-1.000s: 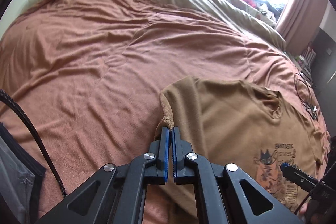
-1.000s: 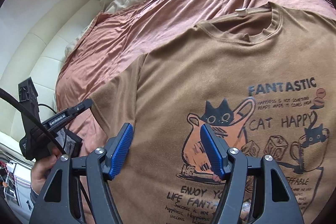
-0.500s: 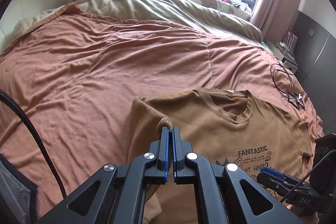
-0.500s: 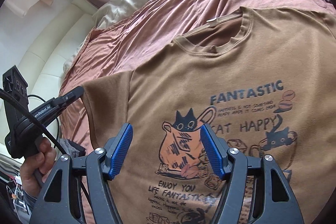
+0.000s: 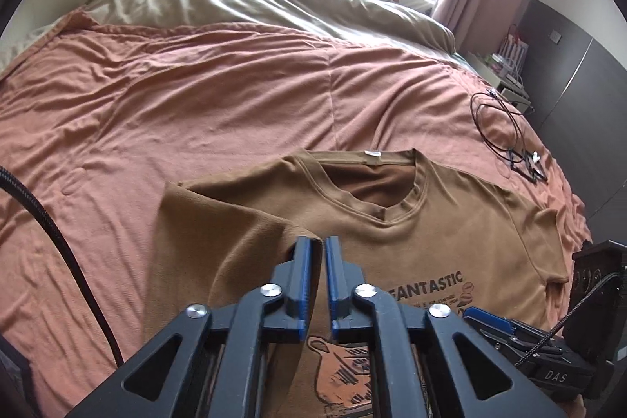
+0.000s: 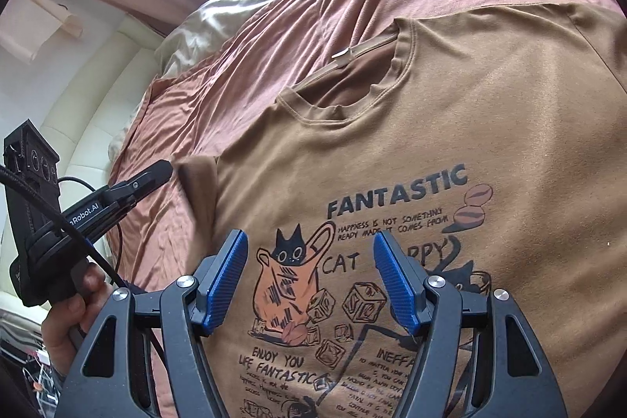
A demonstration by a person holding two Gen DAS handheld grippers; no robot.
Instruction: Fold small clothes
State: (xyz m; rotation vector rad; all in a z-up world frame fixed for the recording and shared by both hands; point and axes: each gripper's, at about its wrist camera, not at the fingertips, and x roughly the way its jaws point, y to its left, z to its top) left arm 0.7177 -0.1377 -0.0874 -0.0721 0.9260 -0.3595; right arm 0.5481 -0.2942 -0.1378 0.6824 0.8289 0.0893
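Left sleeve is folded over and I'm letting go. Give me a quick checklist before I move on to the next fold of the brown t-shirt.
1. Left gripper jaws opening, nothing between the pads: ok.
2. Folded sleeve lying on the t-shirt front: ok, slightly puckered.
3. Right gripper open, hovering over the cat print, empty: ok.
4. Collar flat, facing up: ok.
5. Black cable on the bedspread apart from the shirt: ok.
6. Bottom hem straight: cannot tell, out of view.

Both wrist views look steeply down, close—sharing the T-shirt (image 5: 431,222).
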